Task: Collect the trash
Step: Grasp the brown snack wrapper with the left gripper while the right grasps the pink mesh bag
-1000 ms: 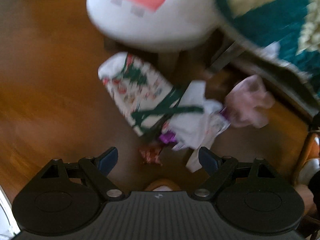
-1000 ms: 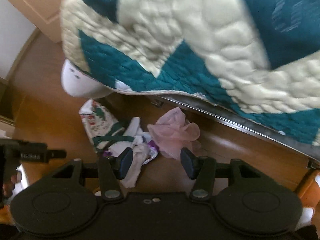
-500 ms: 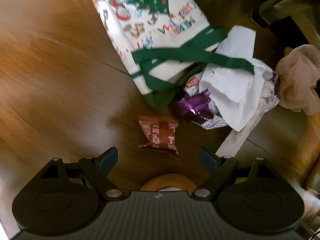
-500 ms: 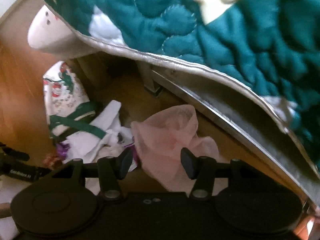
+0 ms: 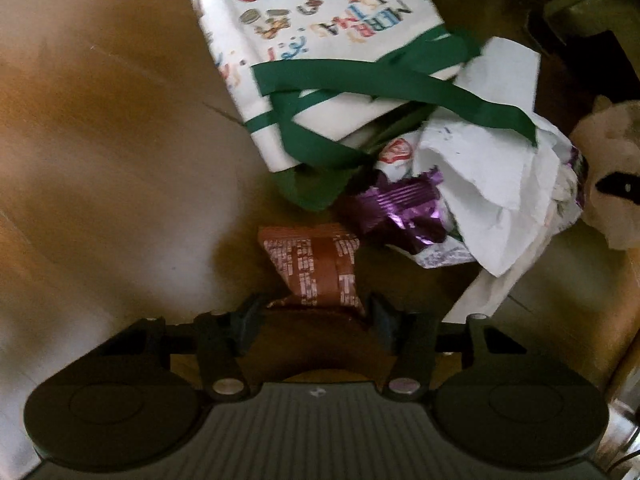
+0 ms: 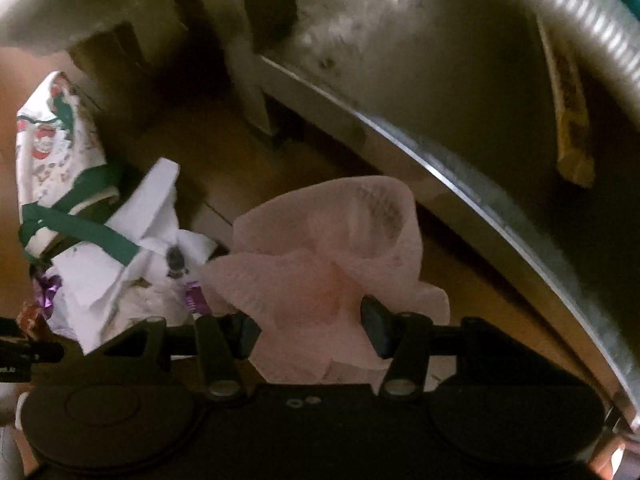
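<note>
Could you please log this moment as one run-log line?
left gripper: closing around brown wrapper | right gripper: astride pink tissue | floor

Left gripper [image 5: 316,316] pointing down at wood floor [image 5: 100,168], jaws closing w/ brown wrapper [image 5: 316,268] between them. Purple wrapper [image 5: 400,212], white paper [image 5: 492,168], Xmas bag [image 5: 320,40] lying just beyond.
</note>
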Demonstrator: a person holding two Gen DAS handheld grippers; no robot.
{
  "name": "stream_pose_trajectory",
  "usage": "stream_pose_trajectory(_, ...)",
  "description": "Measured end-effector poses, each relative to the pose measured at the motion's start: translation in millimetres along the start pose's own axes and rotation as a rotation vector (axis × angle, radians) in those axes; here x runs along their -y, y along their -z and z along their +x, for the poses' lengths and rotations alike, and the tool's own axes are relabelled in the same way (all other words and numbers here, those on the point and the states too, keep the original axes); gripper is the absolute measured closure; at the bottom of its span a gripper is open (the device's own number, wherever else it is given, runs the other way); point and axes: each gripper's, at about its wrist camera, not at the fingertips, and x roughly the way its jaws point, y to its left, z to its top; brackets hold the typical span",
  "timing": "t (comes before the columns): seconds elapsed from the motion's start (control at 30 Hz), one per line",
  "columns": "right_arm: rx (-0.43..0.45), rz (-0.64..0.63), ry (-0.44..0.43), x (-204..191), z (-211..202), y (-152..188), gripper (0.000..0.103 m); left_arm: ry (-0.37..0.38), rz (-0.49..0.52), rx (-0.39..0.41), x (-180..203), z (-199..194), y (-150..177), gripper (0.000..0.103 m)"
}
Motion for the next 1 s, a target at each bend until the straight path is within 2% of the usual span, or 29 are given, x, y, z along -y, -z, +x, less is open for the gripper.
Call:
stream_pose_trajectory(0.13,0.001,0.052,-0.019,6.4,3.2,-0.7,0.051,0.015,-0.018,0.024,-6.8,0.5,2.2,0.049)
stream_pose_trajectory(0.2,0.012,0.030,-0.011,5.1,1.7,1.5,0.052,0.022,-0.025,0.033,-10.3,1.3,2.1,0.057)
stream_pose_trajectory(0.27,0.023,0.003,0.003,0.7,0.3,4.0,0.055,0.027,-0.032,0.035,-12.6,1.2,2.0,0.058)
stream_pose_trajectory(0.3,0.029,-0.005,0.003,-0.3,-1.8,5.3,0.063,0.025,-0.034,0.035,-13.1,1.3,2.3,0.059)
stream_pose_trajectory(0.33,0.031,-0.008,-0.002,-1.0,-3.6,5.9,0.086,0.025,-0.036,0.036,-14.1,1.0,2.8,0.059)
stream_pose_trajectory(0.37,0.028,-0.009,0.001,-2.5,-6.0,5.5,0.093,0.026,-0.041,0.038,-15.8,-3.2,1.5,0.061)
stream_pose_trajectory(0.83,0.119,0.019,-0.044,11.4,-97.3,36.3,0.096,0.065,-0.097,0.102,-43.6,-61.3,8.8,0.061)
stream_pose_trajectory(1.0,0.178,0.031,-0.062,19.3,-151.1,47.6,0.097,0.068,-0.100,0.147,-48.7,-96.0,16.4,0.061)
